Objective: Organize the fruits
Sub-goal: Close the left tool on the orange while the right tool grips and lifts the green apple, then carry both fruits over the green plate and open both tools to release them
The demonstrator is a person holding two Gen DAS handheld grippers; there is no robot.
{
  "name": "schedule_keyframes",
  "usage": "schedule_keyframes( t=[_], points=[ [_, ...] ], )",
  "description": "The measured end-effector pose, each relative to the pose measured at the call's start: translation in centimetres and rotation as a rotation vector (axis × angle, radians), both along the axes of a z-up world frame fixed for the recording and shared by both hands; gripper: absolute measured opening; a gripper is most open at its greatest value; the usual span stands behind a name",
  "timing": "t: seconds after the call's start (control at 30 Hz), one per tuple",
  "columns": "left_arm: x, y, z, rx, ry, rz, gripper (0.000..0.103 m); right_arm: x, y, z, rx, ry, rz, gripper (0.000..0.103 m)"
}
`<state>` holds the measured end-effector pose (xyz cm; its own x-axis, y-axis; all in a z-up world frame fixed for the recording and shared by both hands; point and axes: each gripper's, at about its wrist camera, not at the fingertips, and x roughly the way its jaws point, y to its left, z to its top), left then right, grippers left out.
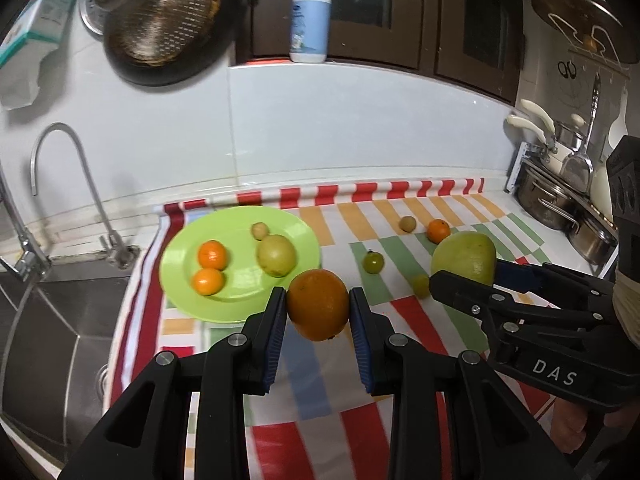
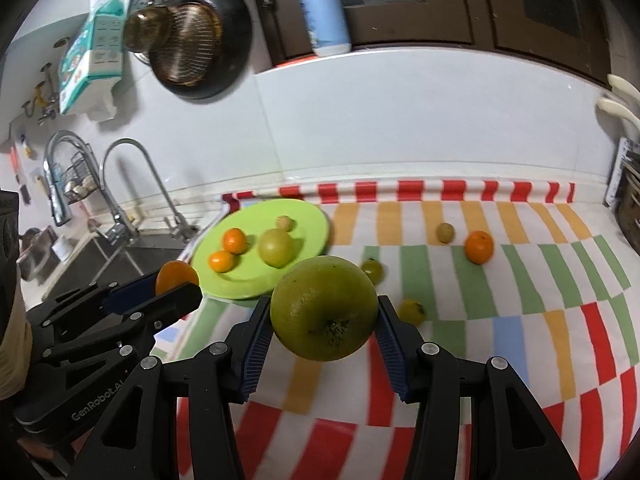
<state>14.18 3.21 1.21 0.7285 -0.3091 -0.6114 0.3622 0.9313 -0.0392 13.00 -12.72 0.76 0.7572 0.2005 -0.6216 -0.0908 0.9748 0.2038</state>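
My left gripper (image 1: 318, 306) is shut on an orange (image 1: 318, 304), held above the striped cloth just right of the green plate (image 1: 240, 304). My right gripper (image 2: 323, 316) is shut on a big green citrus fruit (image 2: 324, 308), also lifted off the cloth. The plate (image 2: 316, 220) holds two small oranges (image 1: 212, 255), a yellow-green fruit (image 1: 276, 255) and a small tan fruit (image 1: 259, 231). On the cloth lie a small orange (image 2: 479, 247), a tan fruit (image 2: 445, 232) and two small green fruits (image 2: 373, 270). In the left wrist view the right gripper with its green fruit (image 1: 466, 256) shows at the right.
A sink (image 1: 52, 320) with taps (image 1: 72, 184) lies left of the cloth. Pots (image 1: 560, 200) stand at the right edge. A pan (image 1: 160, 28) hangs on the back wall and a soap bottle (image 1: 310, 20) stands on the ledge.
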Motion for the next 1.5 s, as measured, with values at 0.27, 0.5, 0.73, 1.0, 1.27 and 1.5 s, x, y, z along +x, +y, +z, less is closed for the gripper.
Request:
schedule_keyframes(
  t=[0.27,0.5,0.73,1.0,1.27,1.5],
  points=[
    [0.0,3.3,1.2,0.015,-0.04,0.05,0.032,0.9,3.3,1.1,-0.007,-0.023,0.053,0.051],
    [1.4,5.0,1.8,0.023,-0.06,0.085,0.032,2.5,5.6,1.9,-0.017,-0.046,0.112,0.051],
    [4.0,5.8,2.4,0.025,-0.077,0.112,0.032,5.4,6.9,2.7,-0.026,-0.069,0.16,0.051],
    [8.1,6.0,2.5,0.044,-0.086,0.104,0.032,9.7,7.2,3.1,-0.023,-0.079,0.186,0.051],
    [12.7,6.0,1.4,0.057,-0.078,0.101,0.032,14.4,7.2,2.3,-0.034,-0.064,0.183,0.051],
    [16.9,5.8,-0.9,0.067,-0.054,0.08,0.032,18.7,7.5,-0.2,-0.031,0.005,0.184,0.051]
  ],
)
